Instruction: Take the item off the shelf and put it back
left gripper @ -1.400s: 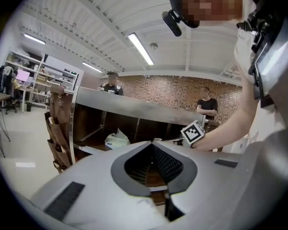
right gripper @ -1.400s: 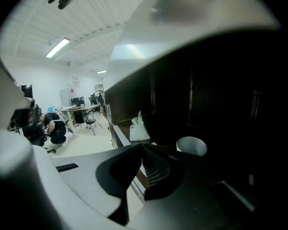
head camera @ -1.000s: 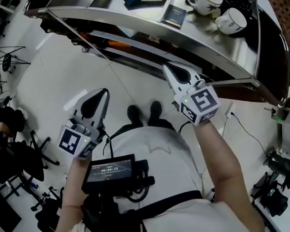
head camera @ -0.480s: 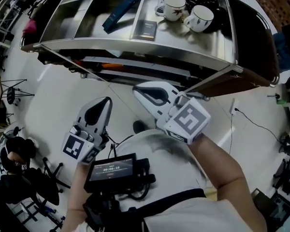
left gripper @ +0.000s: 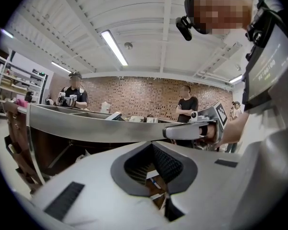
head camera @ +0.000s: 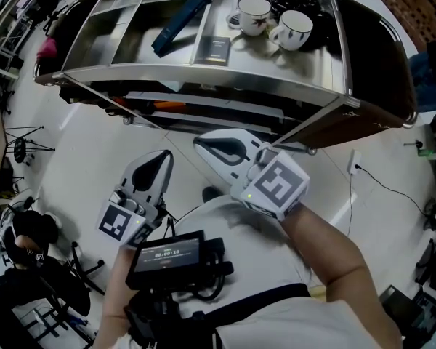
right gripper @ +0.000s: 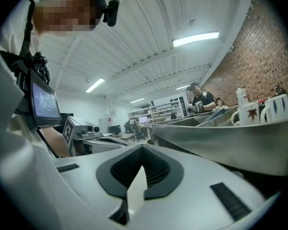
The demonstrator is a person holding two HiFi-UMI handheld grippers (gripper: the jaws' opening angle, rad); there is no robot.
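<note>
A dark screen (head camera: 165, 256) is sitting strapped at the person's chest, nearest of all. Just beyond it the left gripper (head camera: 162, 160) is hanging over the pale, glossy floor (head camera: 94, 151), its smooth white fingers (left gripper: 86, 186) lying together with nothing between the ribbed black pads (left gripper: 169, 163). Beside it the right gripper (head camera: 200, 143) is pointing across toward the left one, its fingers (right gripper: 206, 176) likewise pressed together and empty, its marker cube facing up.

Ahead of both, the shelf (head camera: 203, 73), of brushed steel with a rolled front rim, is standing clear of them; a slanted steel post (head camera: 312, 126) is running down in front of its dark lower tier, where something orange (head camera: 168, 105) is lying. On the top tier, split by raised dividers, a long blue box (head camera: 180, 22) is lying slantwise in one bay, a small flat dark packet (head camera: 217, 49) is resting near the front edge, and two white glazed mugs (head camera: 253, 13) are standing side by side to the right. Which of these is the task's item cannot be told.
</note>
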